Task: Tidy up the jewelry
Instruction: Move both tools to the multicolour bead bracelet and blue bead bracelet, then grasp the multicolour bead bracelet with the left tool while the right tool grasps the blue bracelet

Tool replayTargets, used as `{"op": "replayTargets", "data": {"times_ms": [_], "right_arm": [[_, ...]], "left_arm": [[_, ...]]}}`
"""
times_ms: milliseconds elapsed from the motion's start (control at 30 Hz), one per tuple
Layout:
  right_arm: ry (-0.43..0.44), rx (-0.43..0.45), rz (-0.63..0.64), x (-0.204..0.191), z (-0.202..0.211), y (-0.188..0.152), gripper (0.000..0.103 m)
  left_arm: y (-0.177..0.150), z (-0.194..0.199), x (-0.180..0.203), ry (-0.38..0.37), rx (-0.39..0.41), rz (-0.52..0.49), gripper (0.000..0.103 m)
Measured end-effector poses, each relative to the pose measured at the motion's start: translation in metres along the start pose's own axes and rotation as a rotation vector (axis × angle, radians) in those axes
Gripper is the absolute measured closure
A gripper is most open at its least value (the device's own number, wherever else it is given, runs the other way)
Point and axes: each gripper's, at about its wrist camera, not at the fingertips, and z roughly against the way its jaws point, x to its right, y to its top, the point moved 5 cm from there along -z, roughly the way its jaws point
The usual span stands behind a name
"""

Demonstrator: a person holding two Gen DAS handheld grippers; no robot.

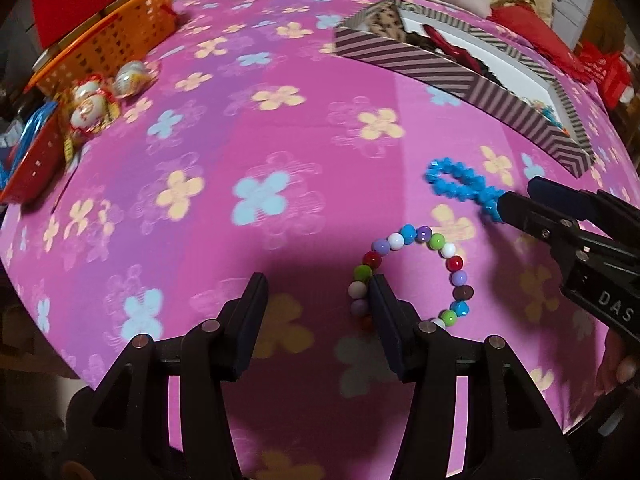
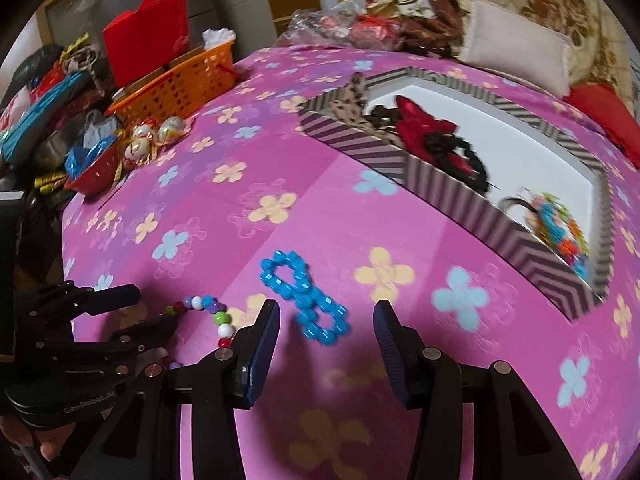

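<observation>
Two beaded bracelets on flowered pink cloth, both claws spread and empty.

Left claw (image 1: 318, 286) released, nothing between its pads, right finger (image 1: 382, 304) lying across the near-left arc of the multicoloured bead bracelet (image 1: 416, 276), whether touching cannot be told. Right claw (image 2: 326, 316) parted over the blue bead bracelet (image 2: 306, 298), twisted into a figure-eight flat on the cloth (image 1: 248, 128), between the two pads yet clear of both; from the left wrist view its fingertip seemingly at that bracelet's end. Striped box (image 2: 440, 196) beyond and to the right, well apart from both bracelets, holding a red and black piece (image 2: 436, 136) and a mixed-colour beaded piece (image 2: 560, 228). Orange basket (image 2: 180, 84) far left.
</observation>
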Motion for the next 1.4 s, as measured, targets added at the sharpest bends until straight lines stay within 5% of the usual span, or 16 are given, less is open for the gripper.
{"op": "replayTargets", "data": {"times_ms": [367,533,600,667,767,1000,1400], "right_arm": [[-0.002,-0.013,0.068,-0.006,-0.018,0.001,0.094],[0.031,0.01,-0.001,0.004,-0.008,-0.003,0.094],[0.058,0.029,-0.041,0.009,0.001,-0.004,0.095],[0.079,0.052,-0.078,0.014,0.011,-0.004,0.095],[0.098,0.072,-0.117,0.022,0.023,-0.005,0.094],[0.101,0.137,-0.156,0.033,0.057,-0.003,0.095],[0.091,0.197,-0.177,0.044,0.092,-0.002,0.095]], "left_arm": [[0.009,-0.005,-0.004,0.009,0.021,0.03,0.042],[0.012,-0.007,0.0,0.002,0.039,0.019,0.041],[0.012,-0.006,0.003,-0.014,0.049,0.004,0.052],[0.013,-0.004,0.008,-0.039,0.057,-0.018,0.082],[0.013,-0.002,0.013,-0.111,0.038,-0.016,0.094],[0.015,0.011,0.019,-0.204,0.037,-0.002,0.095],[0.027,0.054,0.033,-0.234,0.11,-0.041,0.095]]}}
